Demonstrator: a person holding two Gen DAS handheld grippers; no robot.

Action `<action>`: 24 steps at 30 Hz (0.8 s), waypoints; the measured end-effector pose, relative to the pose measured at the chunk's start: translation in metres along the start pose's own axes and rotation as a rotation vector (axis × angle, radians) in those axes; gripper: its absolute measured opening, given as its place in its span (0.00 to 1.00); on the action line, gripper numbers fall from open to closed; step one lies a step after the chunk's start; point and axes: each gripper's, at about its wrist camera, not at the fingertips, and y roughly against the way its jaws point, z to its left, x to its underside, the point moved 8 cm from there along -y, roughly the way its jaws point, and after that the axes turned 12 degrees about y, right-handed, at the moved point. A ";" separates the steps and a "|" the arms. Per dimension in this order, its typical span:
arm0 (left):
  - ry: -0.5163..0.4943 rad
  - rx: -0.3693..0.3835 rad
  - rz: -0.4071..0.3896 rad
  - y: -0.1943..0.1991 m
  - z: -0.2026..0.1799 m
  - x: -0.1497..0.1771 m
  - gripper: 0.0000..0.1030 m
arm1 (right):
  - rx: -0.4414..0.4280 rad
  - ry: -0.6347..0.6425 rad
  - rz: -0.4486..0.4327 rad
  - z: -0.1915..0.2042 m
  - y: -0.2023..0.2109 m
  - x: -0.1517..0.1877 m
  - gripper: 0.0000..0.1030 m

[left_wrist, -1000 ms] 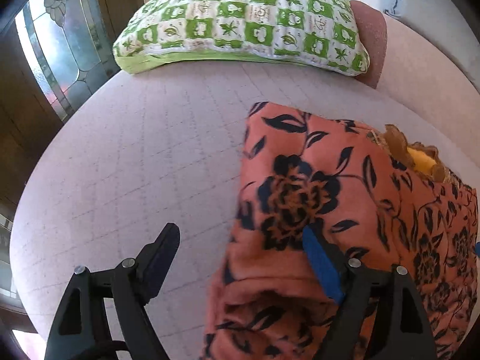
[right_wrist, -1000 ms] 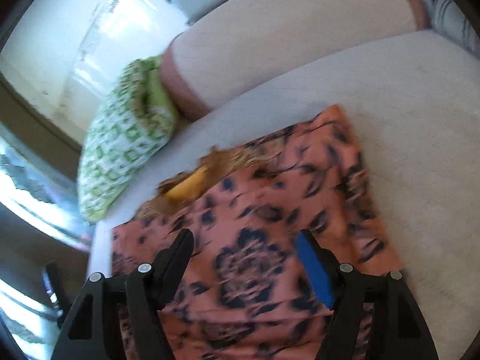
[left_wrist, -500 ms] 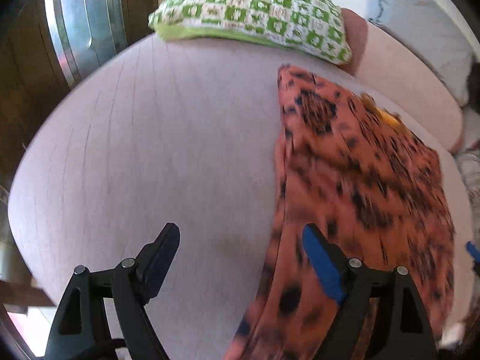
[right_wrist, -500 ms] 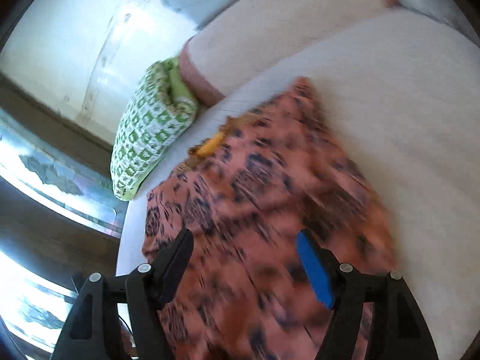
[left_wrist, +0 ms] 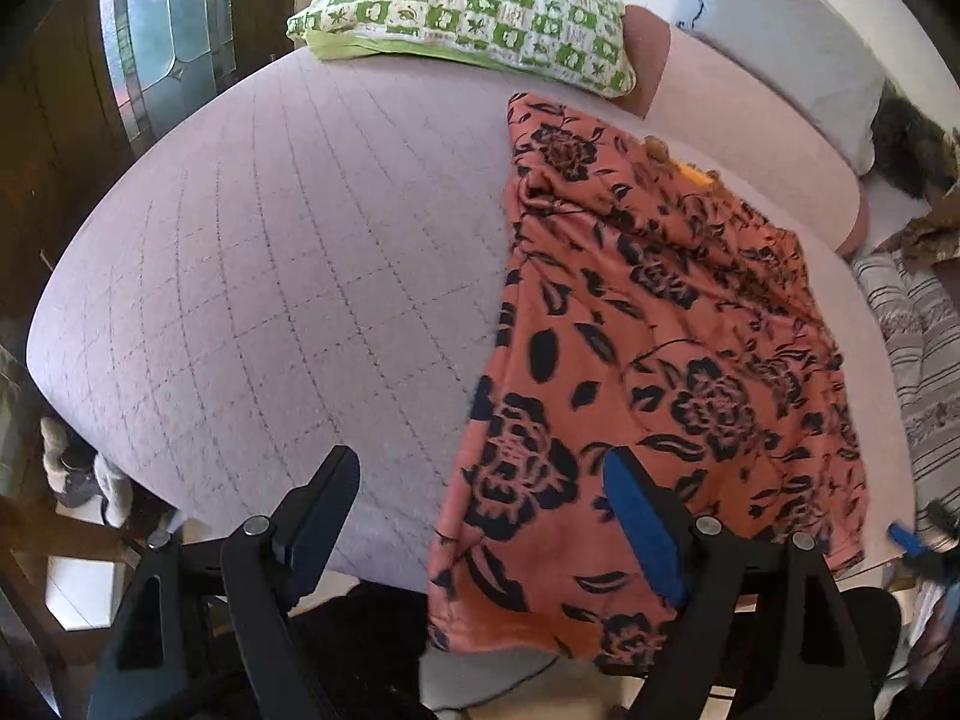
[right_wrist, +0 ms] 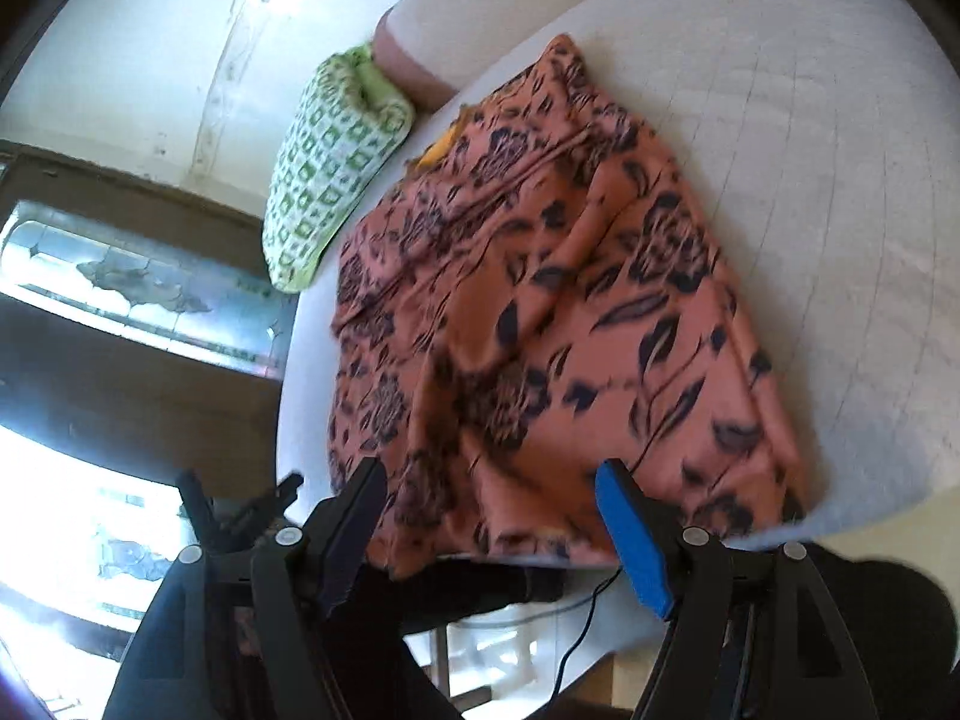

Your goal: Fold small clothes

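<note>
Both grippers hang clear of the cloth right now, jaws spread wide and nothing between them: the left gripper (left_wrist: 480, 504) sits off the near edge of the bed, the right gripper (right_wrist: 489, 498) likewise, just short of the hem. The thing to fold, an orange garment with dark flowers (left_wrist: 654, 348), lies flat on the mattress (left_wrist: 288, 276), its long axis running away from the person, from the near edge up toward the green checked pillow (left_wrist: 474, 6) at the far end. Its near hem spills over the mattress edge and droops a little, and that is the relation that matters: from the left wrist view the garment lies ahead and to the right of the gripper's midline, with only the blue-padded finger (left_wrist: 636, 534) over cloth; from the right wrist view the hem (right_wrist: 540, 540) sits almost squarely between the fingers. So the right gripper looks the nearer and better lined up for a pinch on that hanging edge, I'd say, while the left would need to shift right to reach its corner. A yellow bit (left_wrist: 693, 171) peeks out at the garment's far side, maybe a lining or something beneath; can't tell. The surface is a pale quilted cover with stitched squares, soft, so cloth may drag on it. Around it: a bolster (left_wrist: 750, 120) along the far side, striped fabric (left_wrist: 918, 330) to the right, a leaded glass pane (left_wrist: 156, 30) on the left, dark wood beside it.
</note>
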 end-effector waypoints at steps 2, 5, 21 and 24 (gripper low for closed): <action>-0.022 0.013 0.022 0.005 -0.009 0.012 0.82 | -0.068 -0.043 0.052 0.004 -0.006 0.022 0.74; -0.049 0.052 0.047 0.008 -0.022 0.034 0.82 | -0.136 -0.106 0.066 0.006 -0.017 0.046 0.74; 0.027 -0.177 -0.030 -0.006 0.023 0.021 0.30 | -0.096 -0.329 -0.210 -0.031 -0.063 0.059 0.25; 0.064 -0.170 -0.029 -0.002 0.035 0.015 0.26 | 0.053 -0.124 -0.293 -0.012 -0.032 0.050 0.13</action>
